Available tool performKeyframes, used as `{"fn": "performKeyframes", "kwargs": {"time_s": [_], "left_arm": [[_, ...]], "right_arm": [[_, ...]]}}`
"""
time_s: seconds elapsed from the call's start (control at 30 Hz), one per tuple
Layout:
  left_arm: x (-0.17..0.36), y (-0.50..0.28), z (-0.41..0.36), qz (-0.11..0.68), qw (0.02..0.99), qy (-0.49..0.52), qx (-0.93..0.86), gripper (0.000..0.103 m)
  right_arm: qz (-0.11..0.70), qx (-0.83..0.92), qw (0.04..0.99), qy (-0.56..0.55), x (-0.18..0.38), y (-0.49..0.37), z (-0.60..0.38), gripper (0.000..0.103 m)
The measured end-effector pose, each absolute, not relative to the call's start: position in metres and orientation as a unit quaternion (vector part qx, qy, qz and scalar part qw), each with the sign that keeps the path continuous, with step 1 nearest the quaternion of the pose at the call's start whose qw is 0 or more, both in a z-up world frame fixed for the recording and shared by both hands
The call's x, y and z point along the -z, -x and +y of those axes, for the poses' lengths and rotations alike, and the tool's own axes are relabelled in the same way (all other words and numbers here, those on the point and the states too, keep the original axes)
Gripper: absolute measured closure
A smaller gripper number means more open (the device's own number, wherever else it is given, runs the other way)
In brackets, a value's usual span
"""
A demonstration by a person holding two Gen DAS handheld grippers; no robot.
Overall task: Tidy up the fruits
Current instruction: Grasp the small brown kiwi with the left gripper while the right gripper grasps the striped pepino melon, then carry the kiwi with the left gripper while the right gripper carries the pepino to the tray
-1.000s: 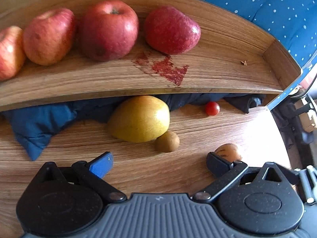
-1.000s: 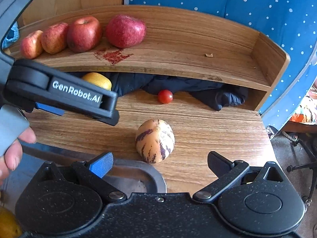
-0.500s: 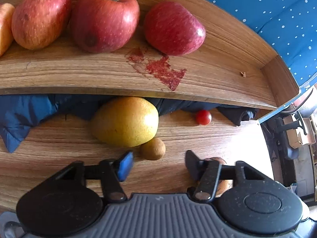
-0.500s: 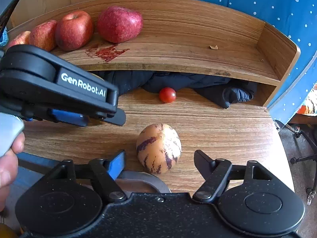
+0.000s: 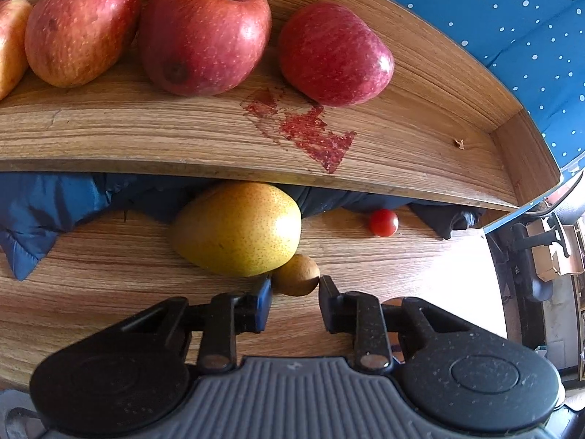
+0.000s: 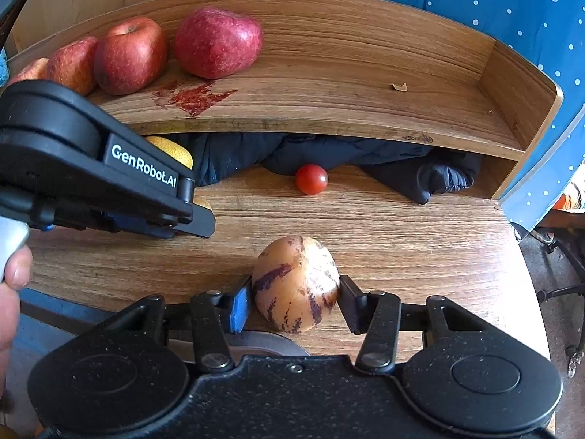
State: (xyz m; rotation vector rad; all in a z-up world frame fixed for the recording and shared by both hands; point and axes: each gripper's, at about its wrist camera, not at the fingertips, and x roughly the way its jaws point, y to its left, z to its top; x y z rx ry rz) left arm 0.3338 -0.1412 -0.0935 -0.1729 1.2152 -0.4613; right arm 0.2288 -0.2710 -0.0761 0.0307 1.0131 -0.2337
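Presently, two fruits are bracketed at once, one per claw. The left claw (image 5: 294,292) is narrowed around a small brown fruit (image 5: 295,275) on the counter (image 5: 91,274); the jaw tips sit at its flanks, but whether they press it cannot be told. This fruit lies touching the near right side of a yellow pear (image 5: 237,228), so the approach is made from the near side, presumably to avoid nudging the pear.

The right claw (image 6: 295,301) is closed to the width of a striped cream-and-purple fruit (image 6: 295,285); the blue-padded jaw touches its left side and the black jaw meets its right. It is judged pinched or very nearly so. The fruit rests on the counter, near the front edge.

Four red apples (image 5: 203,31) are lined along the left part of the raised wooden shelf (image 5: 420,139), beside a red stain (image 5: 307,133); the right part is free, which suggests a sorting row with room for more. A cherry tomato (image 6: 311,179) lies far back on the counter, just in front of a dark blue garment (image 6: 365,157) bunched under the shelf.

Step in hand, as judged: securing both grips before lifting. The round fruits are expected to roll if released early.
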Motion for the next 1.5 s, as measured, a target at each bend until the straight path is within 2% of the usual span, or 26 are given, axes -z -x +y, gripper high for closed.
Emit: {"fn": "performKeyframes", "kwargs": {"time_s": [0.83,1.5], "left_arm": [[0.088,-0.328,-0.125,0.572,0.790,0.087,0.202,0.074],[0.058,-0.272,-0.073,0.562,0.799,0.067,0.203,0.074]], "right_arm": [[0.458,0.105,0.882,-0.027,0.068,-0.219,-0.270,0.052],[0.448,0.000,0.894,-0.004,0.048,-0.176,-0.218,0.052]]}}
